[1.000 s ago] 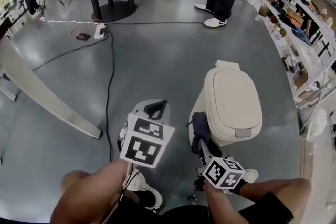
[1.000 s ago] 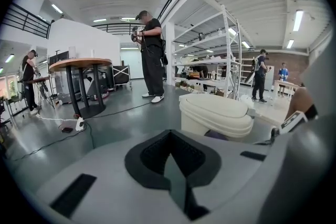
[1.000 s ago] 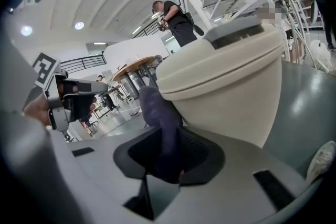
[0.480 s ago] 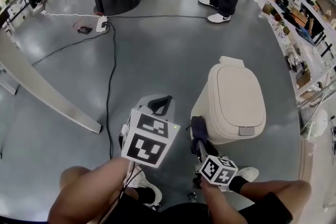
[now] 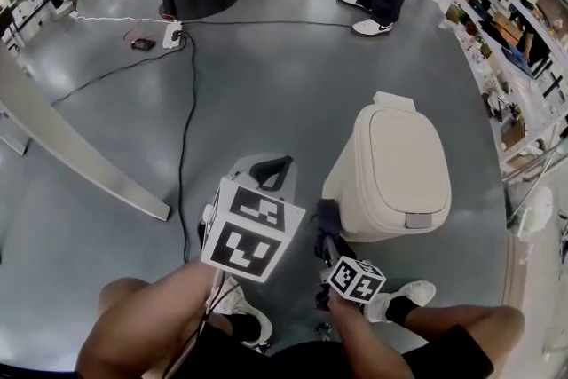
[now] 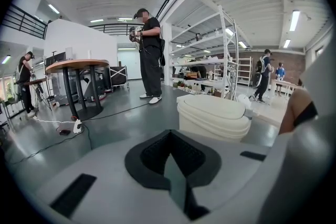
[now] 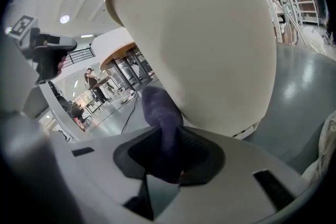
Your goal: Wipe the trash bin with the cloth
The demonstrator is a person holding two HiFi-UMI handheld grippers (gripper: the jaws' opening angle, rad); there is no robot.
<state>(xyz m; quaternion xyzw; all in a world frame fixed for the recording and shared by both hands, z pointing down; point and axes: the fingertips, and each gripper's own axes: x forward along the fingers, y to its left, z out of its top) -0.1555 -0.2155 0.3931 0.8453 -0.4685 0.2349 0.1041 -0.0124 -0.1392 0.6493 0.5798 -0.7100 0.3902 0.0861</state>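
Observation:
The cream trash bin (image 5: 399,173) stands on the grey floor with its lid down; it also shows in the left gripper view (image 6: 212,115). My right gripper (image 5: 327,231) is shut on a dark blue cloth (image 5: 328,216) and holds it against the bin's lower left side. In the right gripper view the cloth (image 7: 160,113) sticks out from the gripper (image 7: 168,152) and lies on the bin's wall (image 7: 210,50). My left gripper (image 5: 269,173) hangs left of the bin, apart from it, its jaws together with nothing between them (image 6: 170,157).
A black cable (image 5: 185,129) runs across the floor to a power strip (image 5: 170,34). A person in white shoes (image 5: 371,27) stands beyond the bin. Shelves (image 5: 515,40) line the right. A slanted grey beam (image 5: 80,164) crosses the left. My own shoe (image 5: 404,293) is near the bin's base.
The right gripper and cloth have slid a little left and toward me along the bin's side. The left gripper has stayed about where it was.

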